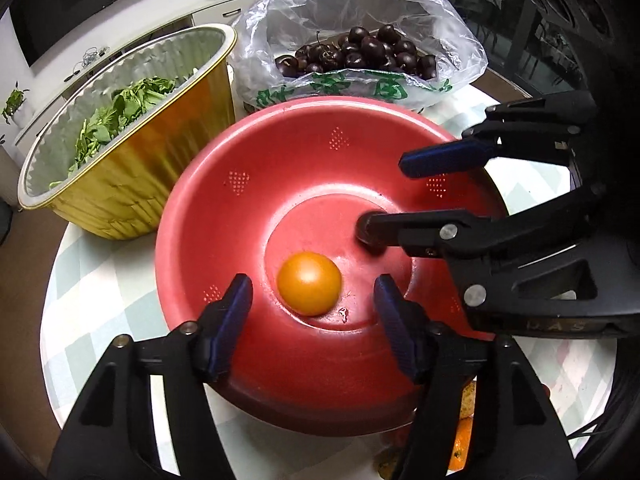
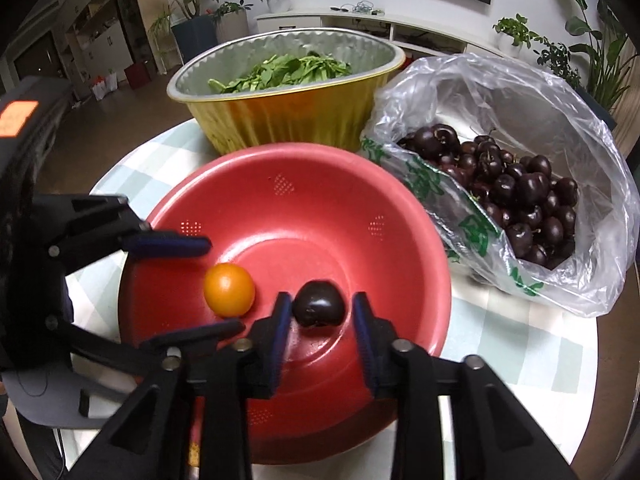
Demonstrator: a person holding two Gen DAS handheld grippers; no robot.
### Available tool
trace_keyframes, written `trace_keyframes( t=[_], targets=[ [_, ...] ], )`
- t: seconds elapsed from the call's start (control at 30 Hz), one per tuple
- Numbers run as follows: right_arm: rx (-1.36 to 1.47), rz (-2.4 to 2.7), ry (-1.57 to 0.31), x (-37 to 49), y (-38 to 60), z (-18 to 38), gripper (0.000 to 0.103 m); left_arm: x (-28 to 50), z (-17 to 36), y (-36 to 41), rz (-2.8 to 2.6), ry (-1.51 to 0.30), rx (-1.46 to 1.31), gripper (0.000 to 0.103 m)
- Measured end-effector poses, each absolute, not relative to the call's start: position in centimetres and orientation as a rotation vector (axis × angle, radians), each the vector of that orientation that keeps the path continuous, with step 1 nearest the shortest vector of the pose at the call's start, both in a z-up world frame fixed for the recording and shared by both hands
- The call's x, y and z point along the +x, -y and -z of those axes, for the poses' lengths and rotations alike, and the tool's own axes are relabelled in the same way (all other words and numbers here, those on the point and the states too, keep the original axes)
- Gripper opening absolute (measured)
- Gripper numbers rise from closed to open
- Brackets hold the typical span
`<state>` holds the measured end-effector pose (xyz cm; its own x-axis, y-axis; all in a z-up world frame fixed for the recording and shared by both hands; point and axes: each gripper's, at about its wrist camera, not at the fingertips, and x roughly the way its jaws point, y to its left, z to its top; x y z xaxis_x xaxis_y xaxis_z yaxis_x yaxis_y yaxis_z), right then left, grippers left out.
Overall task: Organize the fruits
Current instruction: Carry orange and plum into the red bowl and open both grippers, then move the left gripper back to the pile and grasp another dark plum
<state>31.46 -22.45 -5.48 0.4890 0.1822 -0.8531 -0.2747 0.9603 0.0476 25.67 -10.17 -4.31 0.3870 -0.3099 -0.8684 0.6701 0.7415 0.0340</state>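
Right wrist view, cherry (image 2: 319,309) btwn spread right gripper (image 2: 322,312) jaws, left gripper (image 1: 312,300) spread, red colander (image 2: 320,184).

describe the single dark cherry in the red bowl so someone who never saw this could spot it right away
Find the red colander bowl in front of the gold foil tub. On its floor lie two fruits; the dark cherry sits between the fingers of the open right tool. Unlike the orange tomato beside it, it is near-black, and it lies apart from the bagged cherries.

Red plastic colander (image 2: 320,184) matt; gold foil tub (image 2: 280,116) crinkled, shiny; clear plastic bag (image 2: 580,200); cherries (image 2: 520,192) glossy.
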Motion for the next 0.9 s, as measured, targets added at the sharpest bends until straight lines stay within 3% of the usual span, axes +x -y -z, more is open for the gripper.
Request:
trace_keyframes(
  t=[0.2, 0.3, 0.37, 0.5, 0.6, 0.9],
  targets=[
    [-0.097, -0.274, -0.995, 31.1, 22.6, 4.6, 0.05, 24.4, 3.3, 8.8, 0.645, -0.981, 0.391, 0.063],
    [-0.077, -0.279, -0.974, 30.4, 23.0, 3.9, 0.062, 23.1, 2.3, 7.9, 0.646, -0.955, 0.362, 0.075],
    [-0.063, -0.287, -0.955, 29.8, 23.2, 3.4, 0.068, 22.0, 1.6, 7.3, 0.643, -0.936, 0.336, 0.077],
    [-0.062, -0.284, -0.929, 28.4, 23.3, 2.3, 0.068, 18.8, 0.3, 5.7, 0.623, -0.903, 0.288, 0.081],
    [-0.023, -0.293, -0.891, 26.3, 24.1, 1.1, 0.068, 15.7, -0.1, 4.3, 0.629, -0.895, 0.249, 0.09],
    [0.09, -0.346, -0.856, 14.1, 25.7, 2.2, 0.068, 3.9, 2.2, 1.8, 0.694, -0.942, 0.182, 0.092]
  ],
)
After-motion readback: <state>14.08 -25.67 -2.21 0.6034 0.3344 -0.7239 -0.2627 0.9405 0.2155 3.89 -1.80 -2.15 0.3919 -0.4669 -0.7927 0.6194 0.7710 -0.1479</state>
